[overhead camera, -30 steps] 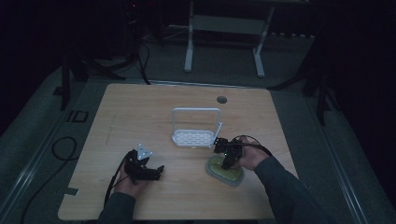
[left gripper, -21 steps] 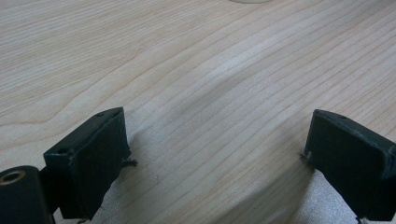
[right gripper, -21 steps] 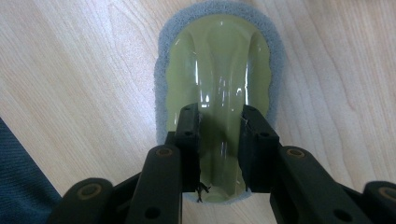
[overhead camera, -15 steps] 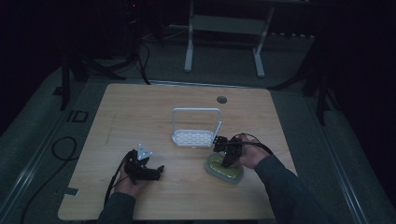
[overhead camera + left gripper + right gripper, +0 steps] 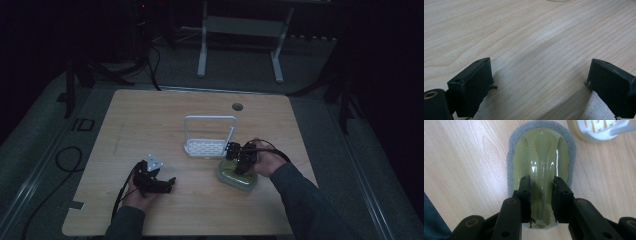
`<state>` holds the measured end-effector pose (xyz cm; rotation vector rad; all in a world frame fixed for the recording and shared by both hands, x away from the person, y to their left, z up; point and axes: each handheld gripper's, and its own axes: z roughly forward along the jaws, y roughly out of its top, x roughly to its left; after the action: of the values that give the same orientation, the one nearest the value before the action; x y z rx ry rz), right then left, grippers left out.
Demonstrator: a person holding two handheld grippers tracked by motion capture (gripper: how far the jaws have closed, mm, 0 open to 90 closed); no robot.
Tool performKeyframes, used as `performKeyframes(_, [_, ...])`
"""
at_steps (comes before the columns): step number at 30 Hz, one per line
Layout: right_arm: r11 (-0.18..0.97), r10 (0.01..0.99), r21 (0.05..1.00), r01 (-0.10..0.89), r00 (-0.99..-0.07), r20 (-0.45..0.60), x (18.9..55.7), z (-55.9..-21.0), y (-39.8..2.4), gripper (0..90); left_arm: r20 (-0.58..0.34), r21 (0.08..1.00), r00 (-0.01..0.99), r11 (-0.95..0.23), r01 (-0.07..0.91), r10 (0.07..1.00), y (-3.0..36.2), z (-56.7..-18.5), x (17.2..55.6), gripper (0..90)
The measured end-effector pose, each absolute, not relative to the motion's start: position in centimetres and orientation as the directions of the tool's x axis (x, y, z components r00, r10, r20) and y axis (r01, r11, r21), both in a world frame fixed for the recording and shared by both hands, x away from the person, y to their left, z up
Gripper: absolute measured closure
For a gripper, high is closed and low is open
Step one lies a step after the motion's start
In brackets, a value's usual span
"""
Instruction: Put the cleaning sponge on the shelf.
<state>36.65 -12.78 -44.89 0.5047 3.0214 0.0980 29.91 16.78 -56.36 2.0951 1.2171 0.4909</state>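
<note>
Nothing has shifted since a second ago: right gripper point(image 5: 541, 195) stays clamped on scrubber point(image 5: 541, 152) ridge, lower right of bench point(image 5: 150, 125) by white rack point(image 5: 207, 145); left gripper point(image 5: 539, 85) idles wide open, empty; lift not yet begun

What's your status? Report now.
Right gripper jaws closed on scrub pad's green handle ridge. Left gripper open over bare table. White rack beside pad.

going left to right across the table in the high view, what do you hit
left gripper → white rack → green scrubber with a grey pad, where the right gripper closes on its raised handle
</note>
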Motion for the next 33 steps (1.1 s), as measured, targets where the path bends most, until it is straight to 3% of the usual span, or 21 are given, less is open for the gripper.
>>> performKeyframes(33, [0.963, 0.256, 0.123, 0.24, -0.956, -0.14, 37.8, -43.0, -10.8, 71.7, -0.007, 0.701, 0.496, -0.349, 0.622, 0.868, 16.8, -56.4, 29.9, 6.2])
